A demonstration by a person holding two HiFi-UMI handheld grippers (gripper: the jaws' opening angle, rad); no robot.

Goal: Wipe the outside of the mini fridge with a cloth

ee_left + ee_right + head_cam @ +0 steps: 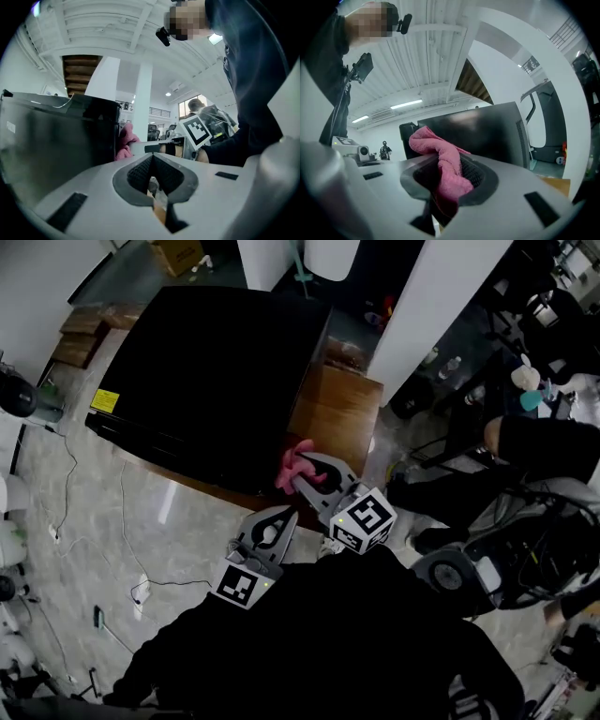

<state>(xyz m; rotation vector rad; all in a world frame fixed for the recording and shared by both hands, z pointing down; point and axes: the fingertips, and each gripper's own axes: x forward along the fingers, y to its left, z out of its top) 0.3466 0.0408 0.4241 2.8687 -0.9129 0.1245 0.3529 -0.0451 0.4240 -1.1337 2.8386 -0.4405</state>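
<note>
Presently my right gripper (305, 474) is clamped on the one crumpled pink terry cloth (293, 465), which bunches between its jaws and spills up over their tips in the right gripper view (440, 154). From the head view, that cloth sits at the near right corner of the single black, boxy mini fridge (206, 381), just beside its side wall; I cannot tell whether the fabric actually presses on the surface. The right gripper view puts the fridge's glossy dark wall (478, 129) straight behind the cloth. My left gripper (281, 517) hangs lower and to the left of the right one, near it but apart from it, with its jaws brought together at the tips and nothing between them. In the left gripper view its closed pads (140, 171) point towards the fridge's dark side (56, 136), and the pink cloth (124, 140) shows just past the fridge's corner. I count one fridge, one cloth and two grippers, each gripper carrying one marker cube. One yellow rectangular label (105, 401) is stuck near the fridge's far left edge, and the fridge stands on a brown wooden platform (342, 418).
</note>
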